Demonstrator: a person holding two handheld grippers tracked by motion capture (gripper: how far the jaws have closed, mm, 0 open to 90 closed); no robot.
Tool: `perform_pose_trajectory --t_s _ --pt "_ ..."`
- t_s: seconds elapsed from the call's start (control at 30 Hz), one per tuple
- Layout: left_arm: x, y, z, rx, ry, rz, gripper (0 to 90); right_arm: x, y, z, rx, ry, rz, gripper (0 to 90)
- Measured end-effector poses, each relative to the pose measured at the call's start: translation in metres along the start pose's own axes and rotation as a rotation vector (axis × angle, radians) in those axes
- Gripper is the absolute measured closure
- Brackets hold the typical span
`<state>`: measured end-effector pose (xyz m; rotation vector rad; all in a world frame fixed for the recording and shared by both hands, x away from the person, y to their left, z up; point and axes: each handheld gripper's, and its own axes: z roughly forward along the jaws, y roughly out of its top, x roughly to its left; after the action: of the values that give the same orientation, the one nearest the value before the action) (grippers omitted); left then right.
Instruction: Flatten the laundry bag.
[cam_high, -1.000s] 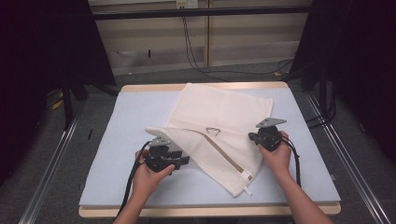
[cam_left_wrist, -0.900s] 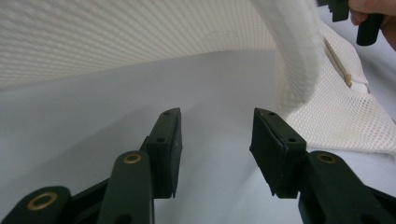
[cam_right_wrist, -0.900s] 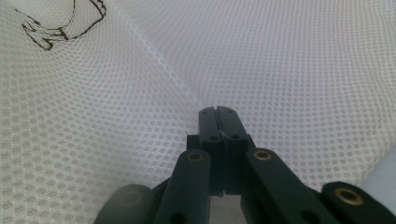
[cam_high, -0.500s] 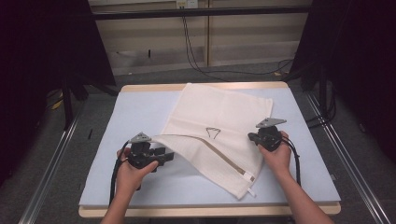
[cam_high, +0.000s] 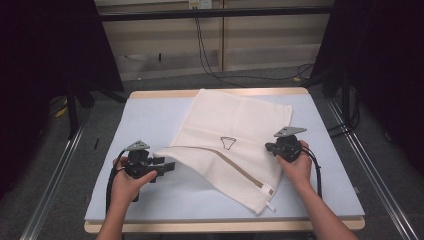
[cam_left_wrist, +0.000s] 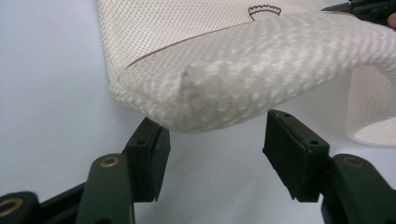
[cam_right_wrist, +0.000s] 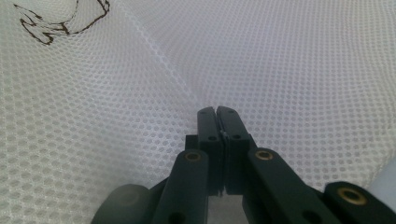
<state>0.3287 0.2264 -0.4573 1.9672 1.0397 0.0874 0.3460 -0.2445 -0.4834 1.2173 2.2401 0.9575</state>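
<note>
A white mesh bag (cam_high: 235, 125) lies on the pale blue table (cam_high: 150, 115), with a small black emblem (cam_high: 228, 142) at its middle and a zip (cam_high: 242, 172) along a folded flap. My left gripper (cam_high: 167, 164) is open at the flap's left corner. Its jaws have just been opening, and the bag's corner (cam_left_wrist: 224, 88) hangs just beyond the pads (cam_left_wrist: 149, 154), untouched. My right gripper (cam_high: 270, 146) sits at the bag's right edge. Its jaws (cam_right_wrist: 216, 112) are shut, and a crease in the mesh (cam_right_wrist: 280, 60) runs straight into their tips.
The table's wooden front edge (cam_high: 225, 226) is near the person's forearms. Metal rails (cam_high: 55, 180) flank the table on both sides. Dark curtains and loose cables (cam_high: 210, 55) lie behind it. Bare blue surface surrounds the bag at left and front.
My left gripper has moved left, drawing the bag's folded corner out with it, and its jaws have parted off the corner. The right gripper has stayed put.
</note>
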Motion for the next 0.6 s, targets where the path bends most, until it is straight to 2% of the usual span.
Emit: perform_pose_trajectory --t_s 0.07,0.2,0.3,0.43,0.5,0.6 --pt "0.003 -0.001 0.0 0.009 0.009 0.005 39.5 0.0 0.0 0.0 0.003 0.0 0.01 88.3" --pt "0.006 -0.002 -0.001 0.003 0.012 -0.005 39.2 0.002 0.002 -0.003 -0.012 -0.009 -0.004 84.5" --pt "0.01 -0.004 -0.002 -0.004 0.012 -0.012 38.9 0.004 0.003 -0.007 -0.033 -0.01 0.008 78.1" --pt "0.017 -0.006 -0.004 -0.002 0.025 -0.011 36.4 0.011 0.006 -0.015 -0.058 -0.01 -0.008 72.9" --pt "0.019 -0.007 -0.004 -0.001 0.024 -0.026 35.3 0.016 0.008 -0.018 -0.07 0.026 -0.011 72.3" --pt "0.023 -0.008 -0.004 0.008 0.038 -0.02 34.1 0.024 0.01 -0.022 -0.093 0.06 -0.017 70.3"
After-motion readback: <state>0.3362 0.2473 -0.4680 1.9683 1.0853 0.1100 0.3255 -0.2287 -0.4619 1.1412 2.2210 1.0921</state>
